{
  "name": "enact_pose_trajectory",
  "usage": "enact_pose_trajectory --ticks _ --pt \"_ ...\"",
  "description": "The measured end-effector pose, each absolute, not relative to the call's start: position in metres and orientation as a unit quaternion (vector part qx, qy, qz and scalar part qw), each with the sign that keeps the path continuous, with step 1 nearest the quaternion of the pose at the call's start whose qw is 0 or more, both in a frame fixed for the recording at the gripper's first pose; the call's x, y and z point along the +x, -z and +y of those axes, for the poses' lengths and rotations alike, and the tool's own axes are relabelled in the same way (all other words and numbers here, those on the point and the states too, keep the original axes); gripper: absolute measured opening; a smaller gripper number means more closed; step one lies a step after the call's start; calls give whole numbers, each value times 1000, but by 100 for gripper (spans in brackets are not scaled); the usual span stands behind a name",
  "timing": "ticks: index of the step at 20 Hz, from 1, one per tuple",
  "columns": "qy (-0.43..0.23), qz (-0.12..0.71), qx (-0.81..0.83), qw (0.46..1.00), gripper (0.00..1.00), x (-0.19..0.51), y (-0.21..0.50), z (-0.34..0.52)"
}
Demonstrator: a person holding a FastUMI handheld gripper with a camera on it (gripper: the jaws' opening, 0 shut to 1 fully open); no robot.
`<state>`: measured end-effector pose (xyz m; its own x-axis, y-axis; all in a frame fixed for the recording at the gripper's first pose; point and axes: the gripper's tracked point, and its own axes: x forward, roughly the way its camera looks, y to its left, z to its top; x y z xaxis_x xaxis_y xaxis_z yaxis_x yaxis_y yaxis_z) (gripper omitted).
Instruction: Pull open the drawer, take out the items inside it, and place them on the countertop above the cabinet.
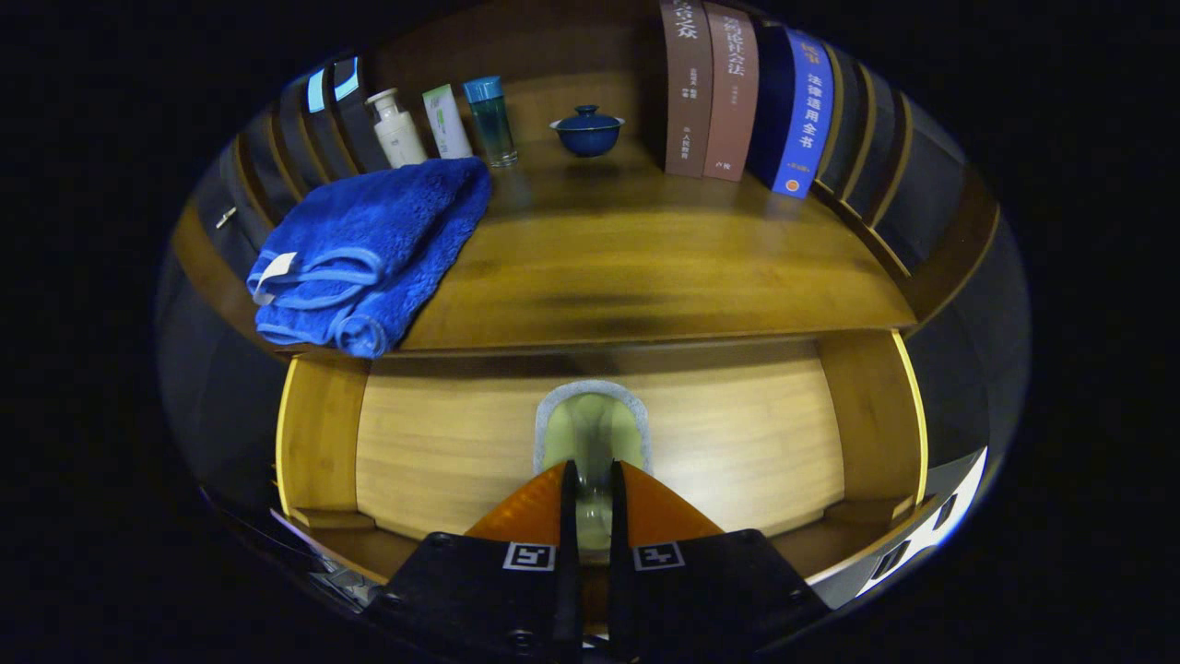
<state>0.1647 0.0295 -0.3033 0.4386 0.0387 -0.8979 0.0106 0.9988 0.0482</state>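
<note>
A: Where are we w/ the drawer [415, 443]?

B: Already pulled open, below the desk [645, 267]. Step in hand, imo: taking out the item. Tool [590, 480] is down inside the drawer, fingers nearly together w/ just a narrow slot between them.

A: Holding smth?

B: Looks like it. A pale green sponge-like pad [592, 429] w/ a grey rim sits right at the fingertips and runs into the slot. Prob pinched by its near end, but can't confirm both fingers press on it, as the contact is hidden.

A: Which way does the pad point?

B: Long axis runs straight ahead, in line w/ the fingers, rounded far end toward the back of the drawer. Whether it's lying flat on the drawer floor or tipped up, can't tell.

A: Next move?

B: Judging only: lift it clear of the drawer front and the desk edge above, then carry it up and fwd. Bare wood mid-desk is the obvious landing spot.

A: What's in the way up there?

B: Folded blue towel [369, 249] overhangs the left front corner. Bottles [442, 120] behind it, lidded blue bowl [587, 129] at the back centre, books [737, 92] back right. Middle is open.
</note>
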Motion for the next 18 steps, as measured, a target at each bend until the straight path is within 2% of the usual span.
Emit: enact_pose_trajectory --ticks 10,18 --pt "-22 486 34 873 16 146 218 35" --pt "-9 459 15 888 16 236 174 36"
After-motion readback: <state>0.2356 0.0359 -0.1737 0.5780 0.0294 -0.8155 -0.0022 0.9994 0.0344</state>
